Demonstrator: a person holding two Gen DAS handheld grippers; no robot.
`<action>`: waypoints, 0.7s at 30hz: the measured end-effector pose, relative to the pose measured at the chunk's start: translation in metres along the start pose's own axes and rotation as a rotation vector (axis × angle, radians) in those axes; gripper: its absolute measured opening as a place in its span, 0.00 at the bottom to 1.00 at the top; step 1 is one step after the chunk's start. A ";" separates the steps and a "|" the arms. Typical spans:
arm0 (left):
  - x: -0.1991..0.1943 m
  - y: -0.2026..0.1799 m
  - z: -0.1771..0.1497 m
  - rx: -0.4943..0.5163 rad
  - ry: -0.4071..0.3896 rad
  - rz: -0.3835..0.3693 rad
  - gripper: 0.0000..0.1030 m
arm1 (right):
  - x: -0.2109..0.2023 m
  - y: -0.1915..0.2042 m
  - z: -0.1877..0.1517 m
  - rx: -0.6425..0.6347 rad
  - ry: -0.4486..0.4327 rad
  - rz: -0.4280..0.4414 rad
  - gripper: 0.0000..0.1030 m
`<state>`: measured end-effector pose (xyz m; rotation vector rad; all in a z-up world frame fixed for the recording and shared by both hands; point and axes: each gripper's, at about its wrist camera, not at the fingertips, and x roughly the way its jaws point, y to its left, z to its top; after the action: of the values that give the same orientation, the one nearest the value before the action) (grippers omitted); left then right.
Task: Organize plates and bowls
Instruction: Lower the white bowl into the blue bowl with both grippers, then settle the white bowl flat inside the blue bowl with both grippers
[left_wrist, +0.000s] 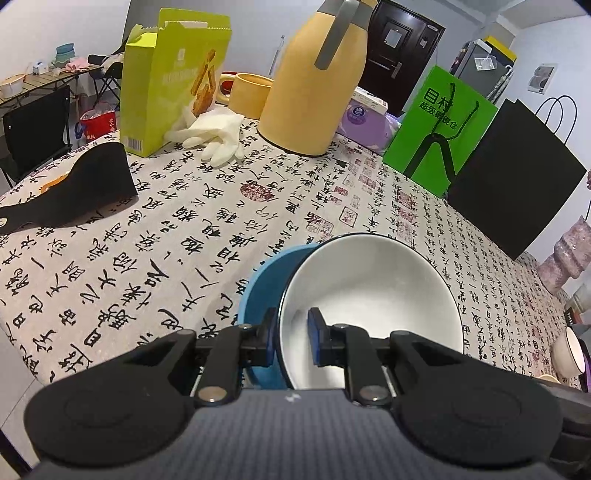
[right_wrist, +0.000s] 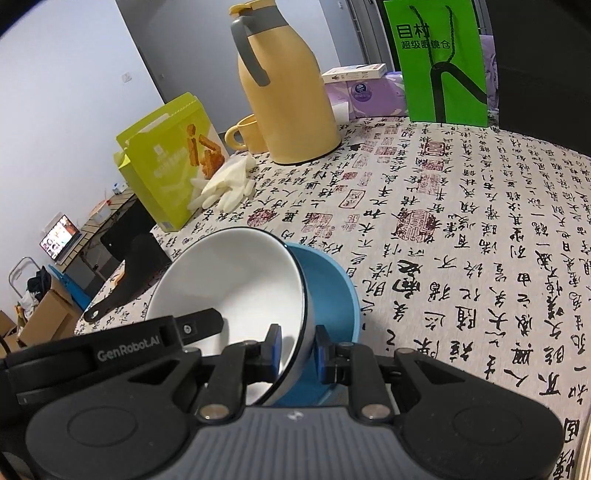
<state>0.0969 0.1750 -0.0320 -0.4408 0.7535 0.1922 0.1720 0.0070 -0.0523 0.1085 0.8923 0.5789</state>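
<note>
Left tool (left_wrist: 291, 338) and right tool (right_wrist: 298, 349), both clamped, angled downward.

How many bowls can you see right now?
3: a white bowl gripped by both sets of jaws, a blue bowl nested beneath it, and a small bowl at the table's right edge. Others may be hidden.

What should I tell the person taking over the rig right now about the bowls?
Left claw: shut on the white bowl's rim.
Right claw: shut on the same white bowl's rim, other side.
The white bowl sits tilted inside the blue bowl on the calligraphy tablecloth.
Done: the two bowls are nested, not yet level.
Left: settle the white bowl flat, release. Another bowl waits at the table's right edge.
</note>
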 end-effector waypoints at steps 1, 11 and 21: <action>0.000 0.000 0.000 0.000 0.001 -0.002 0.17 | 0.000 0.000 0.000 -0.001 0.002 0.000 0.17; -0.001 0.004 0.003 -0.010 0.006 0.008 0.11 | 0.007 0.008 0.007 -0.043 0.056 -0.038 0.17; 0.007 0.007 0.005 0.000 0.024 0.032 0.10 | -0.001 0.012 0.020 -0.064 0.070 -0.077 0.17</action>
<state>0.1025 0.1832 -0.0358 -0.4313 0.7841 0.2174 0.1813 0.0194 -0.0354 -0.0037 0.9407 0.5413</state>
